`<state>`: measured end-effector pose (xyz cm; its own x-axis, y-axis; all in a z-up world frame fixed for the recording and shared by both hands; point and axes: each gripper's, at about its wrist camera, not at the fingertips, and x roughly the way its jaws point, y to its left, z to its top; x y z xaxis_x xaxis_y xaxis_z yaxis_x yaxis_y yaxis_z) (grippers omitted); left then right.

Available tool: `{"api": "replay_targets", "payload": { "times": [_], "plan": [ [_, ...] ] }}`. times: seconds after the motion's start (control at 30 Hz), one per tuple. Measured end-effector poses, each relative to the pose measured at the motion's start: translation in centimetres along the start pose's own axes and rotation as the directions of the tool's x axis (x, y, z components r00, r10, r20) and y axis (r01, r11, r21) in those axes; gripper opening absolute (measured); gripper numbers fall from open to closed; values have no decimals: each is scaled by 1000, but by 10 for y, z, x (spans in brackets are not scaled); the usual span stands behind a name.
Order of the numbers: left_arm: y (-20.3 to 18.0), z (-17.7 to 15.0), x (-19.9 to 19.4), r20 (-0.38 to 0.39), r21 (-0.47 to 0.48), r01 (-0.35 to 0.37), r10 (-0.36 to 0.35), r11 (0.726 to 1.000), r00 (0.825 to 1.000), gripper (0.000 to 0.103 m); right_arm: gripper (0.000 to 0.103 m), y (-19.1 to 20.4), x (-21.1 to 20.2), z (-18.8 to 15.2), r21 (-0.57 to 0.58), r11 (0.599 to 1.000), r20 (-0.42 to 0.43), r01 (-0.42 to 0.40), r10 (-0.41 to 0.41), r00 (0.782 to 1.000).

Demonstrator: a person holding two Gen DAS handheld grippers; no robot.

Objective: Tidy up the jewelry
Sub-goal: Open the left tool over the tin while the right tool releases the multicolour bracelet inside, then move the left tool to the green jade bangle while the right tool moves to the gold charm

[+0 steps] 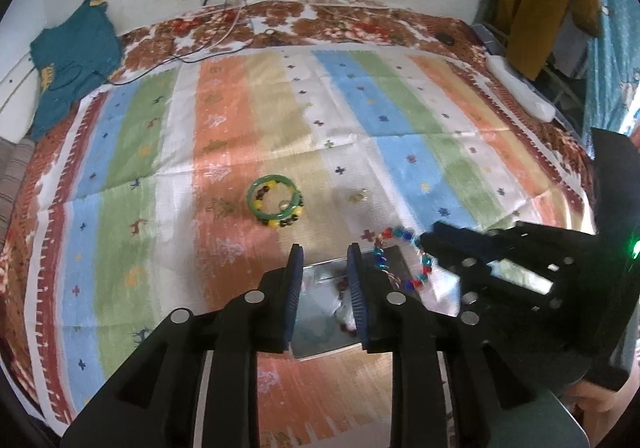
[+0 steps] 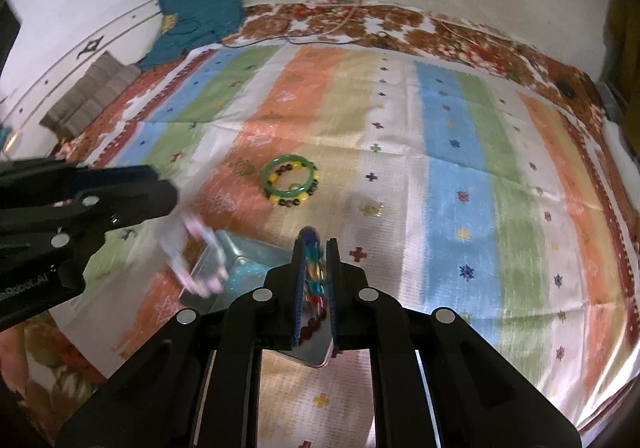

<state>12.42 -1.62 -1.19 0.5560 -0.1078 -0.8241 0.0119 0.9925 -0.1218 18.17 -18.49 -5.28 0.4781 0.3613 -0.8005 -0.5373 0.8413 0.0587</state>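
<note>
the right gripper (image 2: 316, 244) has its blue-padded fingers closed on a multicoloured beaded bracelet (image 1: 400, 256), whose red, blue and teal beads show pinched between the pads in the right wrist view. in the left wrist view that same bracelet hangs as a loop from the tip of the right gripper (image 1: 430, 242), directly above the clear plastic box (image 1: 332, 312).

the left gripper (image 1: 325, 252) stands over the near-left part of the clear plastic box with its fingers spread apart and nothing between them. in the right wrist view the left gripper (image 2: 160, 188) comes in from the left, and just beside its tip there is a blurred, pale transparent thing that looks like the box's raised lid (image 2: 200, 260); whether the two touch, i cannot tell.

the clear plastic box (image 2: 248, 260) rests on the striped cloth (image 1: 224, 120), and a few dark red beads (image 1: 344, 288) show inside it, too blurred to name further.

beyond the box, well apart from it on the orange stripe, lies a green bangle (image 1: 274, 201) with a yellow and dark beaded bracelet (image 1: 284, 223) curled inside and partly under it. a small golden piece (image 1: 357, 196), too small to identify, lies on the cloth between the bangle and the hanging bracelet, to the bangle's right.

past the cloth's far edge, a teal garment (image 1: 72, 60) lies at the back left.
</note>
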Motion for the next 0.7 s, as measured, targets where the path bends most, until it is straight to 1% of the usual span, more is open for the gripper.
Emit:
{"api": "replay_targets", "payload": {
  "times": [0.03,0.07,0.13,0.3,0.37,0.4,0.57,0.63,0.7],
  "plan": [
    [2,0,0,-1,-3,-7,7,1000,1000,23,23,-2,1,0,7,1000,-3,2,-2,1000],
    [4,0,1,-3,-9,-13,13,1000,1000,23,25,-5,2,0,16,1000,-8,7,-7,1000],
    [9,1,2,-6,-21,-20,20,1000,1000,23,27,-8,5,0,26,1000,-14,18,-18,1000],
    [17,4,4,-10,-38,-31,31,999,999,29,29,-13,10,2,42,999,-35,19,-18,999],
    [21,5,7,-16,-45,-42,42,998,999,30,32,-14,13,4,44,999,-43,25,-23,999],
    [23,6,10,-21,-51,-50,49,997,999,30,35,-14,14,5,44,999,-46,26,-24,999],
    [34,10,15,-28,-74,-78,76,994,997,36,37,-16,20,10,51,998,-57,29,-26,998],
    [37,13,19,-33,-82,-87,84,993,996,38,42,-17,23,10,49,998,-63,35,-31,998],
    [39,15,22,-38,-84,-98,95,992,995,41,44,-18,27,12,47,998,-72,41,-38,997]
  ]
}}
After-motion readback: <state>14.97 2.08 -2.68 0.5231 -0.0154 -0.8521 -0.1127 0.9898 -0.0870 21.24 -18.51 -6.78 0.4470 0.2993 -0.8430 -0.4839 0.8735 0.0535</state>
